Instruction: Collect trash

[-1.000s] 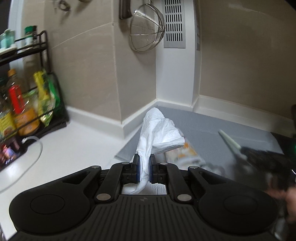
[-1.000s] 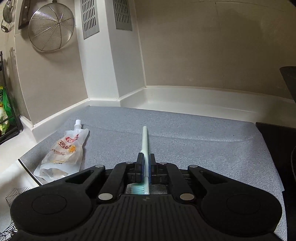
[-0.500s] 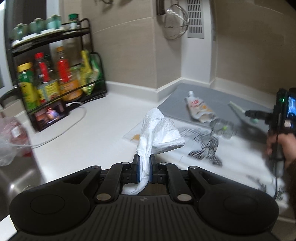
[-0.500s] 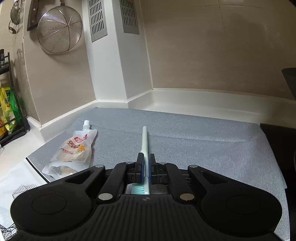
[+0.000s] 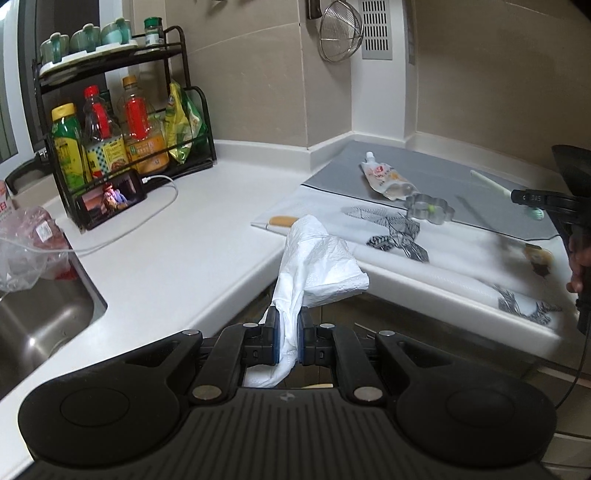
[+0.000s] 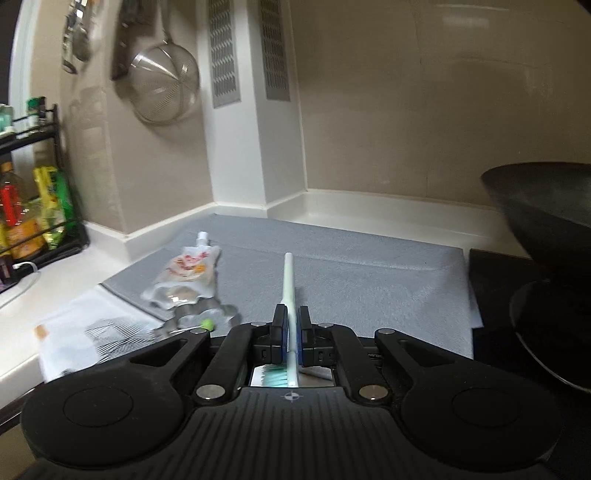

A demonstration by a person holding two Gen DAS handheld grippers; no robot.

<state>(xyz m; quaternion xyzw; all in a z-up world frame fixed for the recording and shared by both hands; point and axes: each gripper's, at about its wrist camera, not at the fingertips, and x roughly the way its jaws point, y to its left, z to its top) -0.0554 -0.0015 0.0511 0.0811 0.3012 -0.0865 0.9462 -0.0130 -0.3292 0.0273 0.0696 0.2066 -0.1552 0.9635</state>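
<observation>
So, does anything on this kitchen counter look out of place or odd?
Yes. A toothbrush, odd in a kitchen, is clamped in the right claw. An emptied pouch lies flat on the grey mat, beside a flower-shaped metal cutter. A phone leans against the rack.

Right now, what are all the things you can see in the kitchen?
Crumpled white paper towel: one, white, clamped in left gripper.
Pale green toothbrush: one, green-white, clamped in right gripper.
Empty white spouted pouch: one, white-red, on grey mat.
Grey mat: one, grey, corner counter.
Flower-shaped metal cutter: one, silver, mat's front edge.
Wire strainer: one, silver, hanging on wall.
Black bottle rack: one, black, left counter.
Phone: one, black, leaning on rack.
Left gripper: shut.
Right gripper: shut.
</observation>
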